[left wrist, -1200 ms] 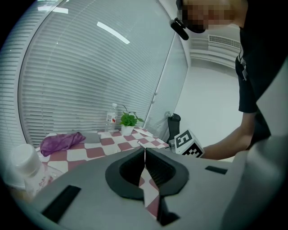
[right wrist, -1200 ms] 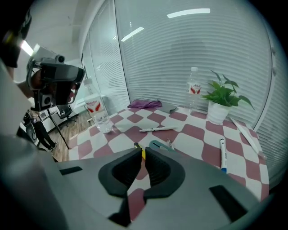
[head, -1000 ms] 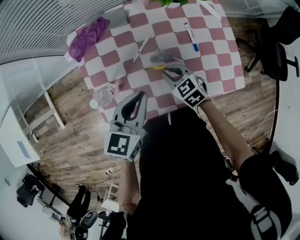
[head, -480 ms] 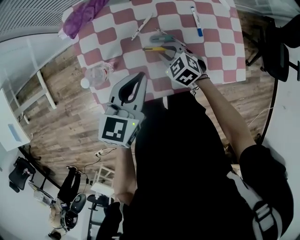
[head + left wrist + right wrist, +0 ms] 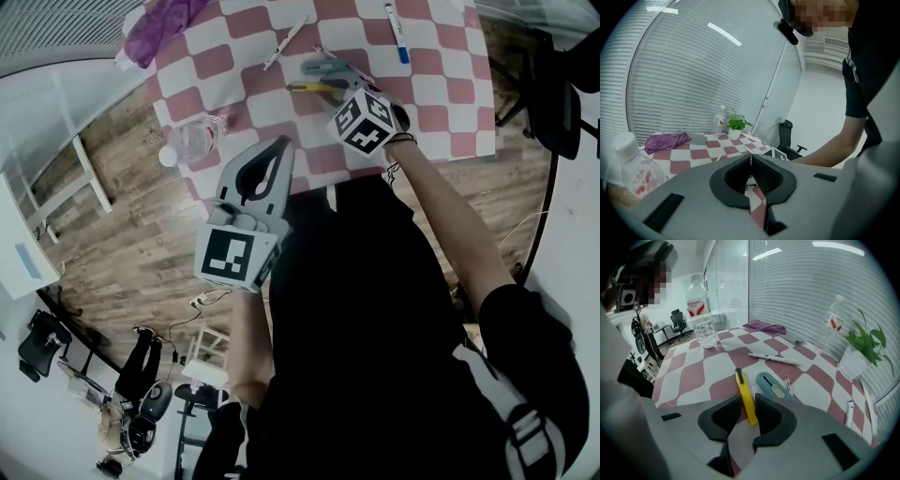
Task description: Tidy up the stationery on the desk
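My right tongs (image 5: 748, 404) have just been opening and now straddle the yellow cutter (image 5: 741, 385), pads not pressing it, lined up to close across its narrow sides. The blue case (image 5: 771, 386) lies just beyond one jaw, so room is tight there; bare bench (image 5: 693, 376) lies beyond the other. My left tongs (image 5: 751, 161) are clenched, empty, back off the bench edge

Desk layout ahead of my right gripper (image 5: 746, 400)
On the table (image 5: 693, 371), the utility knife (image 5: 742, 385) lies at 12 o'clock, the box cutter (image 5: 771, 386) just beside it at 1, a pen (image 5: 773, 358) behind both, the water bottle (image 5: 702, 319) at 10, the potted plant (image 5: 860, 350) at 2.
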{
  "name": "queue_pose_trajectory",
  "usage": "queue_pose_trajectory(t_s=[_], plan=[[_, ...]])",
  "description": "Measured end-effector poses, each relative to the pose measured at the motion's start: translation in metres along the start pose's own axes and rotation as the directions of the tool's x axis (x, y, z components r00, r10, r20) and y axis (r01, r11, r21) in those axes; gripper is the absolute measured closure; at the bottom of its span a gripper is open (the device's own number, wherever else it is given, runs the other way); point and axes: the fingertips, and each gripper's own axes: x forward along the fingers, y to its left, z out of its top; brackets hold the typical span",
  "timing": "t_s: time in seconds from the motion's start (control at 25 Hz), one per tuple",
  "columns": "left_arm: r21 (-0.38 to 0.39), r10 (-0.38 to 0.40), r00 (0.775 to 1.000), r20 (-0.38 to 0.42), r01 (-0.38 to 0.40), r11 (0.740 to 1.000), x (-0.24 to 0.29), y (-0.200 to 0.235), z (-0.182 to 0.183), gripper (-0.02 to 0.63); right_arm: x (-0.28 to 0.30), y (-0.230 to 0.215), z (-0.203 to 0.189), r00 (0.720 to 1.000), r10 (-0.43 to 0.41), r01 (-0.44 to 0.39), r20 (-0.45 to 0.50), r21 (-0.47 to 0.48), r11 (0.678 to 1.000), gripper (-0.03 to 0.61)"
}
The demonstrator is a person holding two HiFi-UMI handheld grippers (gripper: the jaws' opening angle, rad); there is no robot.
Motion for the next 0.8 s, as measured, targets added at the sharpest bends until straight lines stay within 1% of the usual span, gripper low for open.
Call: queue_pose_trajectory(t_s=[0.12,0.2,0.28,0.4,0.48,0.6,0.72,0.76,0.8], plan=[[-0.001,-0.005,1.000,-0.001,0.005,1.000,0.000,-0.002,-0.001,0.578,0.000,0.000,-0.002,1.000,-0.015,0.015,-0.006,0.049,0.999,0.477],[-0.004,-0.010,1.000,-0.002,0.010,1.000,0.000,-0.003,-0.003,0.578,-0.001,0.000,-0.003,0.999,-0.037,0.039,-0.022,0.097,0.995,0.480],[0.012,-0.016,1.000,-0.003,0.017,1.000,0.000,-0.002,-0.006,0.578,-0.002,-0.001,-0.005,0.997,-0.071,0.077,-0.041,0.166,0.983,0.482],[0.023,-0.027,1.000,-0.012,0.027,0.999,0.000,-0.003,-0.007,0.578,-0.003,0.001,-0.008,0.990,-0.121,0.134,-0.065,0.266,0.955,0.487],[0.028,-0.033,0.999,-0.014,0.034,0.999,-0.002,-0.005,-0.007,0.578,-0.005,0.004,-0.011,0.987,-0.142,0.159,-0.073,0.353,0.922,0.491],[0.019,-0.038,0.999,0.002,0.038,0.999,-0.004,-0.008,-0.004,0.578,-0.007,0.009,-0.014,0.983,-0.168,0.184,-0.076,0.492,0.851,0.494],[0.014,-0.040,0.999,0.007,0.040,0.999,-0.008,-0.009,-0.004,0.578,-0.010,0.013,-0.017,0.975,-0.204,0.219,-0.091,0.581,0.784,0.492],[0.015,-0.041,0.999,0.006,0.041,0.999,-0.010,-0.009,-0.005,0.578,-0.011,0.015,-0.019,0.972,-0.216,0.229,-0.097,0.615,0.755,0.492],[0.016,-0.042,0.999,0.005,0.042,0.999,-0.011,-0.009,-0.006,0.578,-0.011,0.017,-0.021,0.969,-0.227,0.237,-0.103,0.655,0.717,0.491]])
